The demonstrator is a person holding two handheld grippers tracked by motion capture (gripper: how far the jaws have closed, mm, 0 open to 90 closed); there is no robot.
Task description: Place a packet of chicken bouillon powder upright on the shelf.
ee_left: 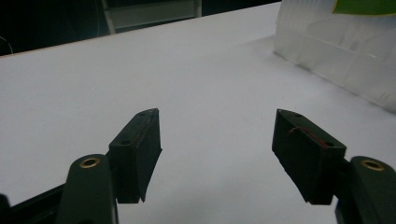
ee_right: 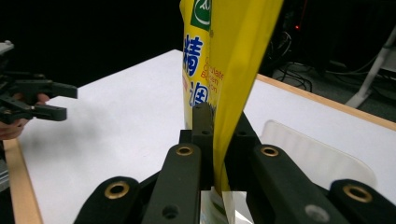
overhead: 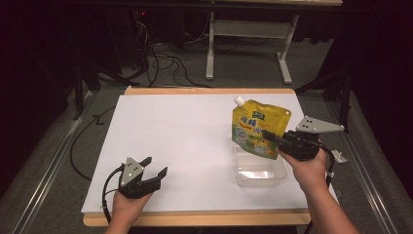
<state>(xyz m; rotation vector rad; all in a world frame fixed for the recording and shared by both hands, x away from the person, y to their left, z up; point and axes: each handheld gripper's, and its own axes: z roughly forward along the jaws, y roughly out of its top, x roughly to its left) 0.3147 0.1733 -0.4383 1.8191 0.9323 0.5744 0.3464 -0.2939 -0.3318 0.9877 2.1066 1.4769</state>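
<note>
- High view: right gripper (overhead: 273, 135) clamped on the lower right edge of the yellow spouted pouch (overhead: 257, 127), held upright with the white cap (overhead: 238, 100) at top left, hanging just above the far rim of the clear plastic container (overhead: 260, 170) on the white table (overhead: 170, 146). Left gripper (overhead: 155, 168) parked low near the front left of the table, jaws spread wide, nothing in them, well apart from the pouch. Risk judged here: pouch gripped off-centre by one edge, so likely to swing or sag toward the spout side; bottom corner could catch the container rim and tip or shove the light container.
- Left gripper view: both black jaws wide apart over bare white table, empty. Container wall (ee_left: 336, 60) at upper right, with a sliver of the pouch (ee_left: 364, 5) above it. Risk judged here: no support on the container from this side, so any knock from the pouch probably slides it freely.
- Right gripper view: jaws closed tight on a thin fold of the pouch (ee_right: 224, 70), rising between them; container (ee_right: 313, 154) just behind on the right, left gripper (ee_right: 39, 100) far off at left. Risk judged here: slick film pinched over a narrow strip, so possible slip through the pads, or twist in the grip, if lowered quickly.
</note>
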